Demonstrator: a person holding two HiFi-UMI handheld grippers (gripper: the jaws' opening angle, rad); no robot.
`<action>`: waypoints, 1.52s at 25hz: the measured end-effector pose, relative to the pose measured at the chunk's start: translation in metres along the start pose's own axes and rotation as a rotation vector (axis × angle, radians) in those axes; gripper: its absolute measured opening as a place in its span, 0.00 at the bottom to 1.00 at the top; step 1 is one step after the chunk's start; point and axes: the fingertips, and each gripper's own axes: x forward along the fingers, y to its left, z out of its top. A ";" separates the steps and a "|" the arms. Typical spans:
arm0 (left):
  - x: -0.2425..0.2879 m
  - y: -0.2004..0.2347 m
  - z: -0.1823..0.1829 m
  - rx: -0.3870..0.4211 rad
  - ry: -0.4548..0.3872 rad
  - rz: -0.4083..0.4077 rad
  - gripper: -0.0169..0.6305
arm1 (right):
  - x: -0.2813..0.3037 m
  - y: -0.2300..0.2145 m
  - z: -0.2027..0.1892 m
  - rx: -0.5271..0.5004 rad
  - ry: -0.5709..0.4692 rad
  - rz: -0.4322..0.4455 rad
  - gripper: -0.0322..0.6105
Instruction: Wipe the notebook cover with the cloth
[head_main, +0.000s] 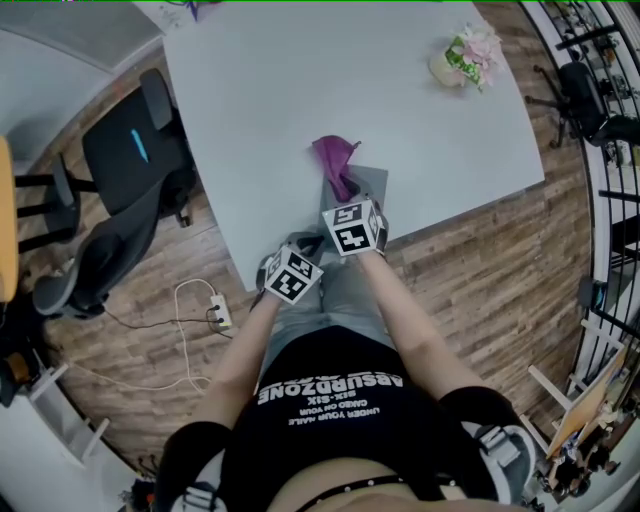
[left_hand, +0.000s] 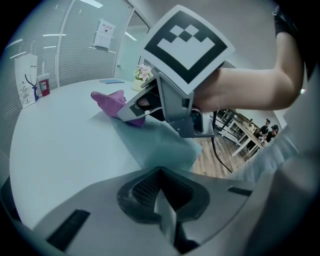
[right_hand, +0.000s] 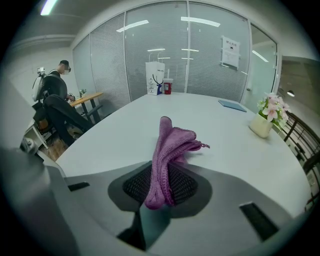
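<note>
**You pinched the cloth (right_hand: 172, 145) above the notebook (head_main: 368, 183).**
Your right gripper's (right_hand: 160, 192) 2 jaws clamped the purple cloth, its loose end trailing toward 12 o'clock. The notebook lay at the table's (head_main: 280, 100) 6 o'clock edge. Your left gripper's (left_hand: 162, 200) jaws sat pressed together.

Only the black shirt (head_main: 330, 400) is legible, white print seen upside down reading "ABSURDZONE", with smaller lines next to it too fine to read; print on the paper sign (right_hand: 230, 51) on the glass wall (right_hand: 200, 60) is unreadable.
</note>
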 end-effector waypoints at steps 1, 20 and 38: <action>0.000 0.000 0.000 -0.001 -0.002 -0.002 0.05 | -0.001 0.001 -0.001 -0.002 -0.005 0.008 0.20; 0.000 0.000 0.000 -0.002 0.001 -0.020 0.05 | -0.024 0.039 -0.029 0.020 -0.012 0.143 0.20; 0.000 -0.001 0.000 -0.007 0.010 -0.010 0.05 | -0.038 0.012 -0.042 0.062 -0.036 0.144 0.20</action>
